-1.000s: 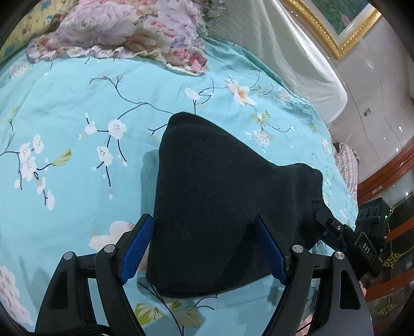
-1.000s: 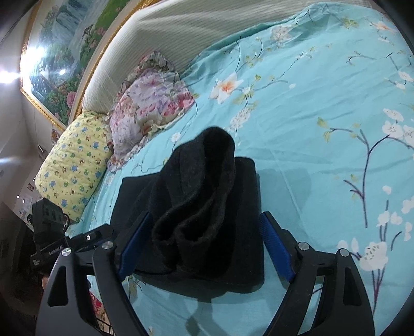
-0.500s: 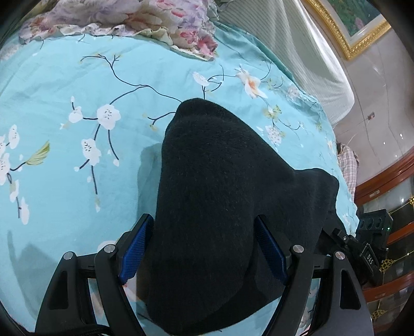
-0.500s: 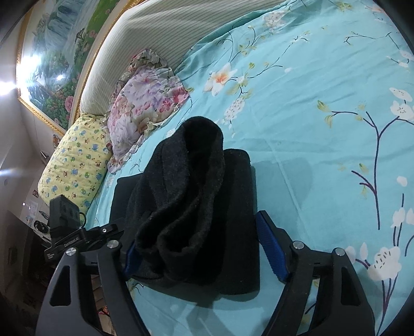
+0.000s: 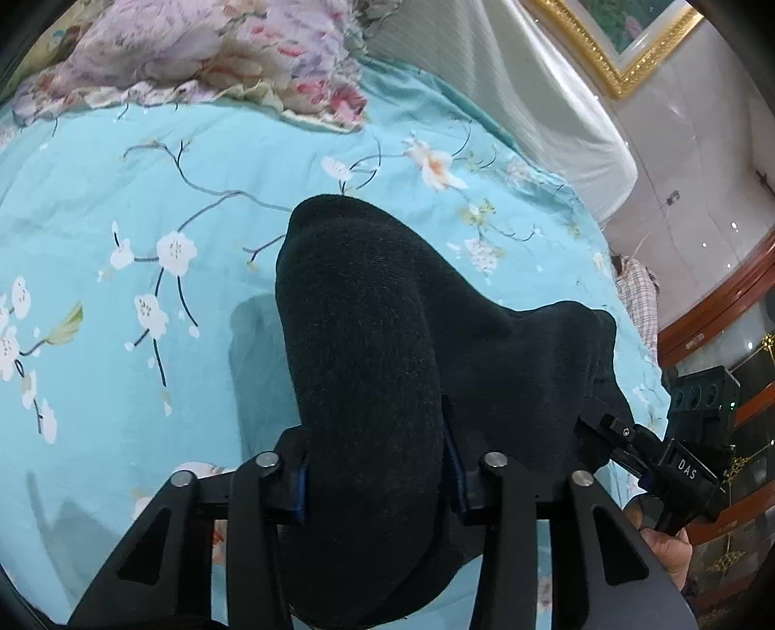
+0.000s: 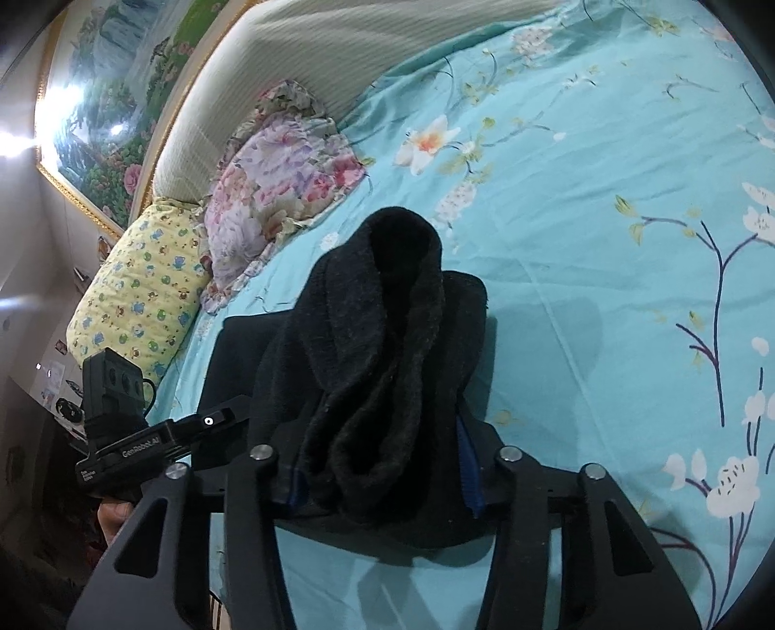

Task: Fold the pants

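Note:
The black fleece pants (image 5: pixel 368 339) are bunched into a thick fold on the turquoise floral bedsheet (image 5: pixel 145 203). My left gripper (image 5: pixel 373 480) is shut on the near end of the fold, whose bulk hides the blue pads. In the right wrist view the pants (image 6: pixel 378 339) rise as a rolled hump over a flat folded layer. My right gripper (image 6: pixel 380 484) is shut on that hump at its near end. Each gripper shows in the other's view: the right one (image 5: pixel 678 465) at the pants' right edge, the left one (image 6: pixel 145 436) at their left.
A pink floral pillow (image 5: pixel 203 53) and a yellow printed pillow (image 6: pixel 140 295) lie at the head of the bed by the padded headboard (image 6: pixel 339 43). A framed painting (image 6: pixel 106 97) hangs above. The bed's edge and wooden furniture (image 5: pixel 717 310) lie to the right.
Both grippers have closed from wide open onto the bunched pants. The pants' fold has bulked up and risen between the fingers.

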Tool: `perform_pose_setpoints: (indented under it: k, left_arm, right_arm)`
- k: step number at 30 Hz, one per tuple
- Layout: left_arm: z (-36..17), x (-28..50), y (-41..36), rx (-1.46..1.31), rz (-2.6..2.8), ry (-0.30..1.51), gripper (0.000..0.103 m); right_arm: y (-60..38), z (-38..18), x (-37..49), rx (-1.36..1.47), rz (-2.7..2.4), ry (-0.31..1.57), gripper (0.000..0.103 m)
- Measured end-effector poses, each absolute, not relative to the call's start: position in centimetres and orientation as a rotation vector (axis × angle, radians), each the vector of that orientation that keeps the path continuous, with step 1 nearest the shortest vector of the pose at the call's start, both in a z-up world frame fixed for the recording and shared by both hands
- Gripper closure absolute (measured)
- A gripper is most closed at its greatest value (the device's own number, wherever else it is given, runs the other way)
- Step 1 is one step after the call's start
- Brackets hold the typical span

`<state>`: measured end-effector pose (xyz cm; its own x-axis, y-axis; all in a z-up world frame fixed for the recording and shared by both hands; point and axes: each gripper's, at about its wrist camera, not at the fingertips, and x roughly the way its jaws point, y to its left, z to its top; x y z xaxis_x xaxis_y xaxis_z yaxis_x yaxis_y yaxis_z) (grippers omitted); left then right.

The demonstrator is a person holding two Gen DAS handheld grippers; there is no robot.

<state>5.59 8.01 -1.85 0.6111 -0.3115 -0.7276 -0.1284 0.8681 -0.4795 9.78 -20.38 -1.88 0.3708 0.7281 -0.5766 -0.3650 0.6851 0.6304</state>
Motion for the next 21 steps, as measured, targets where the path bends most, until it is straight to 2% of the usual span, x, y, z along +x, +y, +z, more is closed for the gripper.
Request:
perform_pose_setpoints:
  k: [3, 11, 21]
  left_arm:
    - [-1.1, 5.0, 8.6, -0.549, -0.12, 0.897, 0.066]
    - [2.2, 1.6, 11.6, -0.544, -0.036, 0.799, 0.066]
    - [3.7, -1.8, 17.5, -0.581, 0.095, 0.737, 0.066]
  right_arm:
    - [-19.7, -0.7, 9.4, 0.414, 0.742, 0.938, 0.057]
    - [-16.4, 1.6, 9.0, 0.395, 0.826, 0.91, 0.058]
    - [-9.1, 2.5, 10.0, 0.356, 0.95, 0.922, 0.058]
